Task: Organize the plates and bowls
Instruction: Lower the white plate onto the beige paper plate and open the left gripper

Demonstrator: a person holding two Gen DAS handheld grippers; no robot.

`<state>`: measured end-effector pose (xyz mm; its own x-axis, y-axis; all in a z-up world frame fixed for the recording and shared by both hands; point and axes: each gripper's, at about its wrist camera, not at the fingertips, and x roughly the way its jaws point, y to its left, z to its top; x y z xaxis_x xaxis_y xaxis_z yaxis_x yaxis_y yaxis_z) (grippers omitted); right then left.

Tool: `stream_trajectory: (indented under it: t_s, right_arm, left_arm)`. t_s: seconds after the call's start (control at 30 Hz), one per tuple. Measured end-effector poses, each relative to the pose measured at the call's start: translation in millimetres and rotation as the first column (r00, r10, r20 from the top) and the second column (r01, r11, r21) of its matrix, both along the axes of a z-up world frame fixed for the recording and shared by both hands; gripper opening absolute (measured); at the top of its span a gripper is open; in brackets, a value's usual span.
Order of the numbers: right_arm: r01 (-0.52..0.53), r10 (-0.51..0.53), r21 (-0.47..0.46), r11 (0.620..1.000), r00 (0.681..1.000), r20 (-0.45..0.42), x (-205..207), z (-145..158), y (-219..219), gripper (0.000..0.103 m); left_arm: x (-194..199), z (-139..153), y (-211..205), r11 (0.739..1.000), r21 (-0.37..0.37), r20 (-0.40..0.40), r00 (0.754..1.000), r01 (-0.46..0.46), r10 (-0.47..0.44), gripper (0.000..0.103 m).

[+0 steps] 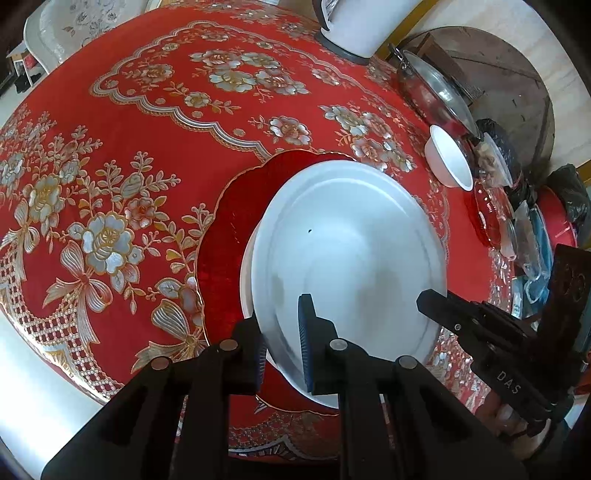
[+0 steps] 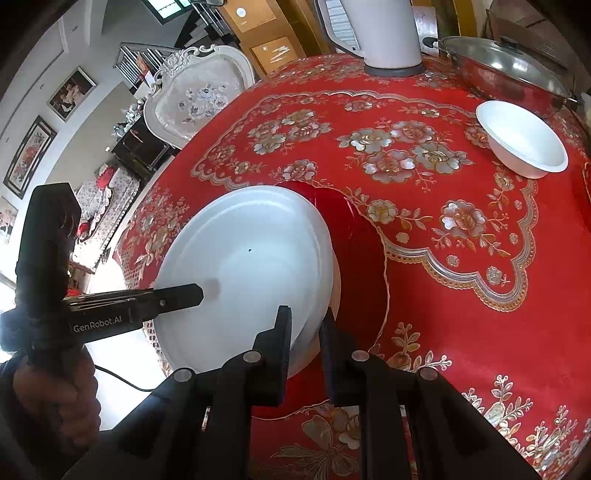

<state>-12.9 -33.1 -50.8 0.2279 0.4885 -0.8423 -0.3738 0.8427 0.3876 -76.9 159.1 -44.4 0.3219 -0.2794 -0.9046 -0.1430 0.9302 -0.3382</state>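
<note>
A large white plate (image 1: 351,240) (image 2: 243,266) hangs tilted just above a red scalloped plate (image 1: 225,236) (image 2: 358,251) on the red floral tablecloth. A second white rim (image 1: 246,284) shows under it, resting on the red plate. My left gripper (image 1: 282,325) (image 2: 192,291) is shut on the plate's left rim, one finger above and one below. My right gripper (image 2: 306,317) (image 1: 434,304) is shut on the opposite rim. A small white bowl (image 1: 452,158) (image 2: 524,144) sits apart at the far right of the table.
A white kettle (image 1: 354,26) (image 2: 384,33) and a lidded steel wok (image 1: 432,85) (image 2: 506,62) stand at the back. A red glass dish (image 1: 480,218) and plastic bags (image 1: 532,243) crowd the right edge. A white chair (image 2: 199,96) stands behind the table.
</note>
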Motion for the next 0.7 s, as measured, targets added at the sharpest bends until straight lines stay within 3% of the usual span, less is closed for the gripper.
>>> stream_trajectory:
  t_s: [0.33, 0.53, 0.7]
  right_arm:
    - [-0.001, 0.001, -0.003, 1.000, 1.000, 0.008, 0.4, 0.1, 0.4, 0.019]
    - [0.006, -0.006, -0.009, 1.000, 1.000, 0.013, 1.0, 0.4, -0.8, 0.031]
    - [0.002, -0.002, -0.005, 1.000, 1.000, 0.011, 1.3, 0.0, -0.9, 0.031]
  left_arm:
    - [1.4, -1.9, -0.6, 1.000, 0.014, -0.008, 1.000, 0.004, -0.004, 0.014]
    - [2.1, -2.0, -1.2, 1.000, 0.014, -0.011, 1.000, 0.005, -0.005, 0.014]
    - [2.6, -2.1, -0.9, 1.000, 0.014, -0.012, 1.000, 0.007, -0.007, 0.014]
